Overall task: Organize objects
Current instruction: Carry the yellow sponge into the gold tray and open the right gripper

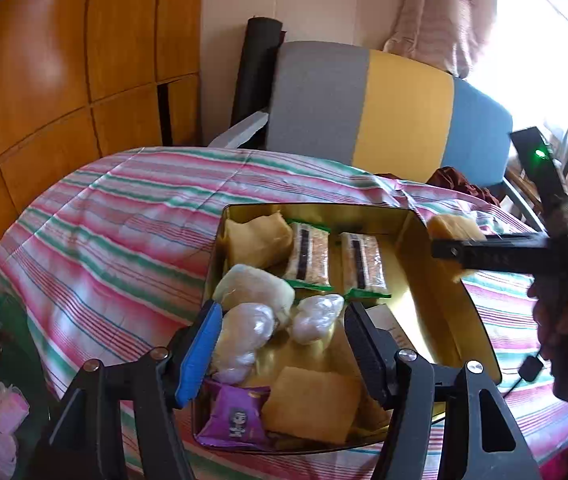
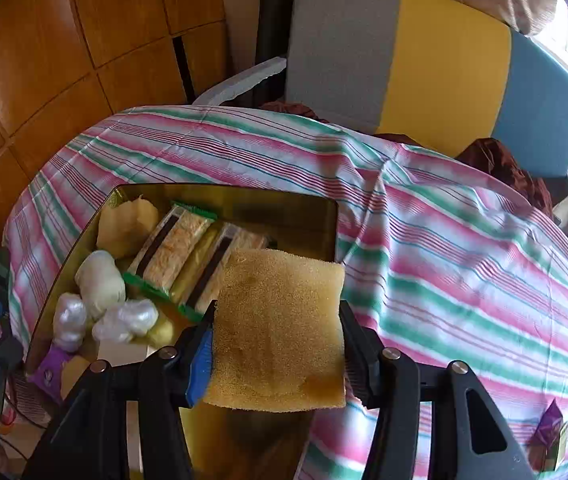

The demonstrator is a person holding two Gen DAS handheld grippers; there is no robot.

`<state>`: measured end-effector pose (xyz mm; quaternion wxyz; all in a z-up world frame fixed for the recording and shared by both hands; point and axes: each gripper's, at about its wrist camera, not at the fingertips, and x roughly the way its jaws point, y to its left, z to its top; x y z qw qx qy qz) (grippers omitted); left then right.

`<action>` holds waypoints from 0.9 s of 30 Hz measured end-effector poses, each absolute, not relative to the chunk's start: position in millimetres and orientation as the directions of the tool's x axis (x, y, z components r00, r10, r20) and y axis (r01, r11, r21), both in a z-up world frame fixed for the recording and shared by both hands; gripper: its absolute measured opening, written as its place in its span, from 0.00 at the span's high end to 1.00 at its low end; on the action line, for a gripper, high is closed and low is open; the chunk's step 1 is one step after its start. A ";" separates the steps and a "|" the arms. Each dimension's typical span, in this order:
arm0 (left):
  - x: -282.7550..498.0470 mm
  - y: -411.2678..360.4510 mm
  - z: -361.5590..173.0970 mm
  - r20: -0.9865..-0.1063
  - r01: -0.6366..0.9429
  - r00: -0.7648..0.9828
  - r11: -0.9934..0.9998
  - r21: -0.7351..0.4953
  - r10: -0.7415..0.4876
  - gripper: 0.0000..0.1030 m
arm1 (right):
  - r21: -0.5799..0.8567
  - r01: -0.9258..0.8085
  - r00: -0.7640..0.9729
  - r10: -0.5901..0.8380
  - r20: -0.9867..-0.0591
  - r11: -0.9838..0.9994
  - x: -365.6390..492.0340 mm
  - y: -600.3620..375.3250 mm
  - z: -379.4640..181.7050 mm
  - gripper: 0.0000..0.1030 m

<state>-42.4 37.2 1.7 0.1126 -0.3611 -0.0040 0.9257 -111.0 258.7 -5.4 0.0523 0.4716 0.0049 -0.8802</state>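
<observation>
My right tongs [image 2: 278, 356] are clamped on the yellow sponge [image 2: 280, 328], held flat over the right edge of the gold tin [image 2: 224, 194]; the free floor lies down-left of it. Left tongs [image 1: 280, 344] hang part open and empty over the tin's near end, touching nothing, so right is the nearer hand.

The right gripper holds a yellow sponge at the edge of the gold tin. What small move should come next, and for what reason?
Probably carry the sponge a little further over the tin and lower it onto the bare gold floor at the near right. The right gripper is shut on the sponge above the tin's right side; packets and wrapped pieces already fill the left and back.
</observation>
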 end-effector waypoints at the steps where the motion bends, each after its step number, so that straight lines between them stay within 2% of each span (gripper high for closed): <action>1: -43.2 35.8 0.6 -0.670 -0.202 -0.712 -0.975 -0.090 0.210 0.37 | 0.034 0.100 -0.546 -0.084 -0.834 -0.994 -118.4 255.0 -7.8 0.46; 10: -46.3 30.8 -4.0 -0.680 -0.185 -0.705 -0.978 -0.096 0.201 0.37 | -0.039 0.089 -0.477 -0.009 -0.879 -0.995 -163.1 235.5 -38.3 0.45; 13: -47.2 29.7 -3.8 -0.678 -0.179 -0.709 -0.979 -0.094 0.195 0.37 | -0.018 0.081 -0.488 -0.024 -0.873 -0.997 -157.4 239.8 -38.5 0.42; 15: -47.4 29.1 -3.6 -0.676 -0.178 -0.711 -0.979 -0.095 0.194 0.37 | -0.007 0.079 -0.500 -0.034 -0.866 -0.997 -151.9 242.4 -37.5 0.36; 27: -40.4 35.1 2.3 -0.670 -0.196 -0.715 -0.977 -0.083 0.200 0.36 | 0.072 0.061 -0.552 -0.094 -0.828 -0.996 -119.2 249.8 -16.8 0.36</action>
